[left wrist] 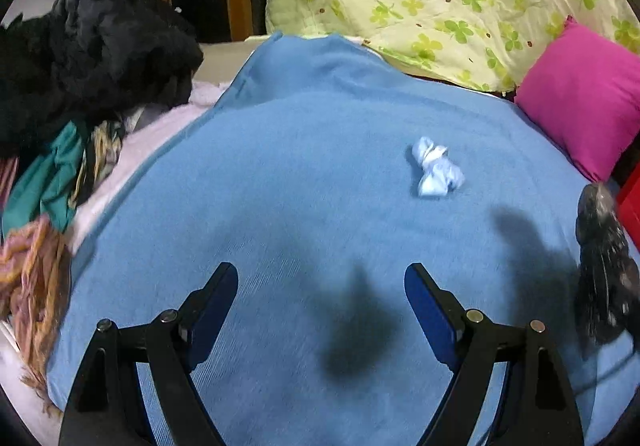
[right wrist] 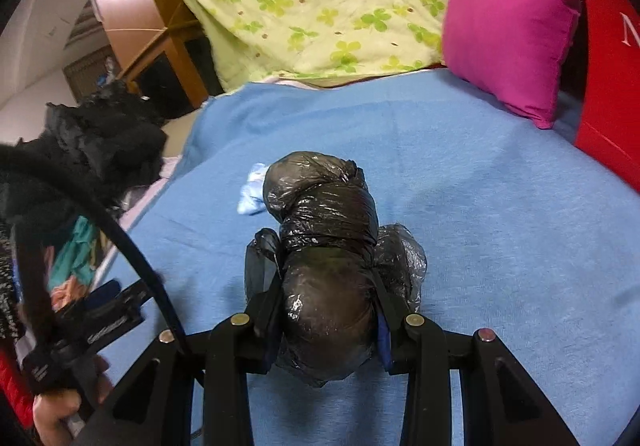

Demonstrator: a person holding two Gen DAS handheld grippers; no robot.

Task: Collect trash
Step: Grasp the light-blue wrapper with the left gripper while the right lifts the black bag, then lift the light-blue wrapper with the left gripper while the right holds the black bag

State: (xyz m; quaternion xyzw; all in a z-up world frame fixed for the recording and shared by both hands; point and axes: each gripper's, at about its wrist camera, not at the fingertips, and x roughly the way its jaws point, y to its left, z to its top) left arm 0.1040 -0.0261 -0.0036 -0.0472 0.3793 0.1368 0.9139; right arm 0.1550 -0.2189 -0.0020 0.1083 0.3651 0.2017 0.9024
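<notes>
The right gripper (right wrist: 326, 310) is clamped on a black trash bag (right wrist: 324, 246), held above the blue blanket (right wrist: 480, 205). The left gripper (left wrist: 320, 278) is spread wide and empty; a crumpled tissue (left wrist: 436, 167) lies well ahead, near a pink pillow (left wrist: 580, 97) and dark clothes (left wrist: 92, 49)

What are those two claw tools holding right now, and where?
The right gripper clamps the black plastic bag bundle around its near, bulging end. The left gripper holds nothing.
</notes>
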